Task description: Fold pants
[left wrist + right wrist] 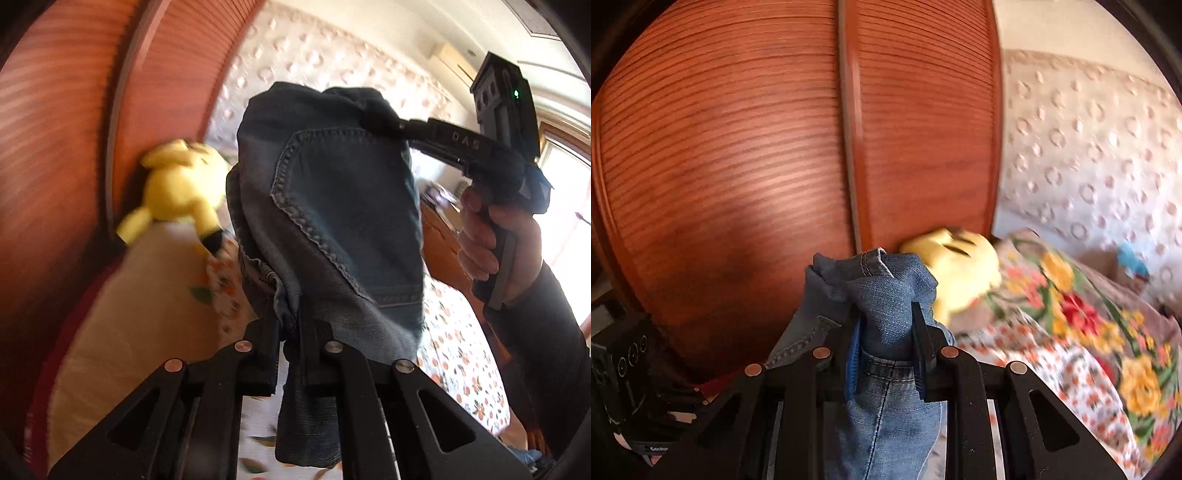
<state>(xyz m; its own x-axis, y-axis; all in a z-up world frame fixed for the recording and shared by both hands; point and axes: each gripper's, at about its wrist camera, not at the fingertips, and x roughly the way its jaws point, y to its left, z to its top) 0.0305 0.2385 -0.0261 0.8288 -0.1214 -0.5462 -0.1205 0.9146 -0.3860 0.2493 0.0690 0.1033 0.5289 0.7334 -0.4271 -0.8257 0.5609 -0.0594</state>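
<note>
Nearest to us in the left wrist view, our left gripper (290, 334) is closed tight on a bunched fold of the blue jeans (332, 206), with denim squeezed between the 2 black fingers and a loose flap hanging below them. The jeans are lifted in the air, draped upward from that grip, a stitched back pocket facing the camera. At their top edge, our right gripper (376, 120) pinches another bunch of the denim; a hand (487, 240) in a dark sleeve holds its handle off to the right. In the right wrist view, the right gripper (886, 332) clamps a thick wad of the jeans (882, 295) between its fingers, 1 of them faced with a blue pad (854, 354), and the cloth trails down below the jaws. Just behind the jeans sits a yellow plush toy (177, 188), blurred, resting against a cream pillow (122, 314). Below and to the right spreads a bedsheet with an orange floral print (461, 354). Farther back rise the reddish wooden slatted doors (738, 147) and a white patterned wall (1089, 147).
</note>
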